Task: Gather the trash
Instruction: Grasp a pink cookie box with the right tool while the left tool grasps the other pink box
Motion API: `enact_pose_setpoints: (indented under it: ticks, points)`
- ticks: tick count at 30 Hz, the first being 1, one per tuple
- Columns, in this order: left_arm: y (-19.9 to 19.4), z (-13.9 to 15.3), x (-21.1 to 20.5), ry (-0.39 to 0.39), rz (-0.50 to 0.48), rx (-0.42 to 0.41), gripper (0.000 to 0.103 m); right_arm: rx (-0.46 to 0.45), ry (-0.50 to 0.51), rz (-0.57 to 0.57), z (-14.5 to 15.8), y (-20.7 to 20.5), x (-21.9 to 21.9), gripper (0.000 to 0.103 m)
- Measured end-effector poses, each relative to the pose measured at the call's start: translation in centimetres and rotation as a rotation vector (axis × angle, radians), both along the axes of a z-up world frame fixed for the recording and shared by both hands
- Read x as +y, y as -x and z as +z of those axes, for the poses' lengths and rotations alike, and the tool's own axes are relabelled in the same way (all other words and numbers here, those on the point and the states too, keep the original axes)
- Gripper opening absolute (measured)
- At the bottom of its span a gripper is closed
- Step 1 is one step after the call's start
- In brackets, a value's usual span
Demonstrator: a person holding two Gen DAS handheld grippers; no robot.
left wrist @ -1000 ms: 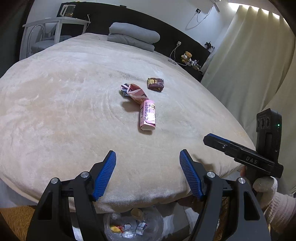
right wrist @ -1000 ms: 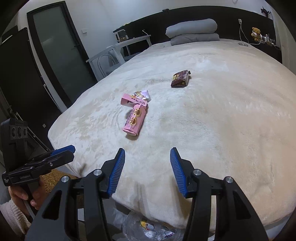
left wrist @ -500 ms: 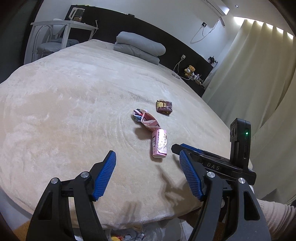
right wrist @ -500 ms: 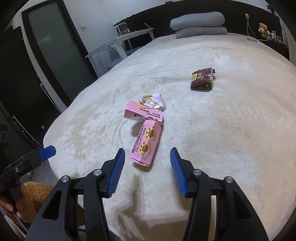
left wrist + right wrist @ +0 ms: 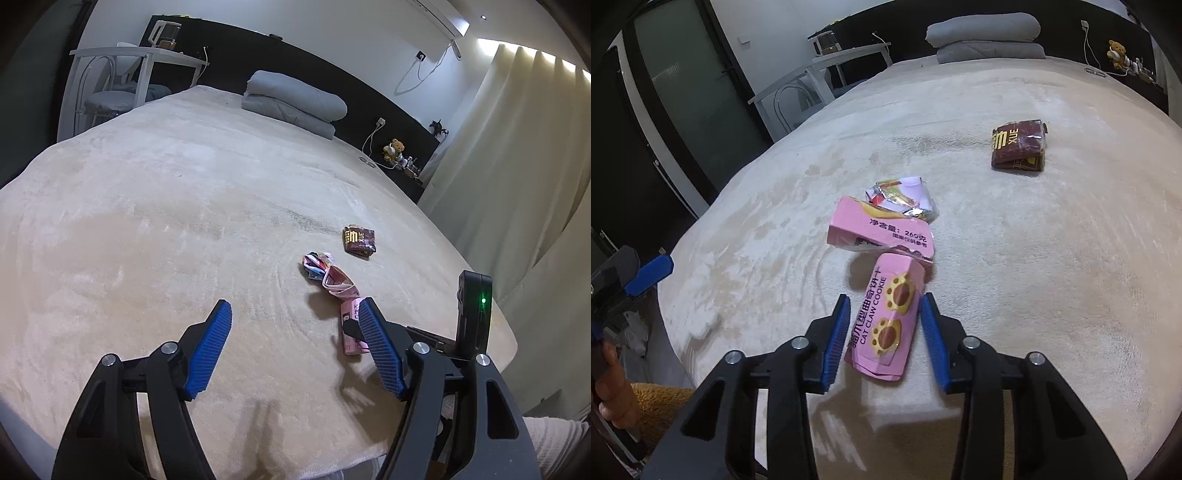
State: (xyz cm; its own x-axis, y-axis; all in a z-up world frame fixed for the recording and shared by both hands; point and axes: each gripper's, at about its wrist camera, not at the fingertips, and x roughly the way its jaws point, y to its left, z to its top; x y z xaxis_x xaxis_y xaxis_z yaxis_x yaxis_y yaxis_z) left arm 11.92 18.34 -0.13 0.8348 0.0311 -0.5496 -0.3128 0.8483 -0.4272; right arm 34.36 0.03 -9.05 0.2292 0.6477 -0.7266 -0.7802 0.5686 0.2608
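Note:
A pink cat-claw cookie box lies on the cream bed. My right gripper is open, its blue fingers on either side of the box with small gaps. A second pink box and a crumpled foil wrapper lie just beyond it, a brown packet farther right. In the left wrist view my left gripper is open and empty over the bed, left of the pink box, the wrapper and the brown packet.
Folded grey bedding lies at the headboard. A white desk and chair stand at the far left, curtains on the right. A dark glass door is at the left of the right wrist view. A teddy bear sits on the bedside shelf.
Both grippers have moved forward over the bed. My right gripper has come down around the cookie box, which now sits between its fingers. The trash has not moved.

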Motion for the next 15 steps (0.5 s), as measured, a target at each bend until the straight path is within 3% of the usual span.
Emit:
enact_pose_setpoints:
  ticks: [15]
  points:
    - [-2.4, -1.6, 0.1, 0.008, 0.001, 0.080, 0.070, 0.001, -0.028, -0.020, 1.6, 0.6, -2.4, 0.032]
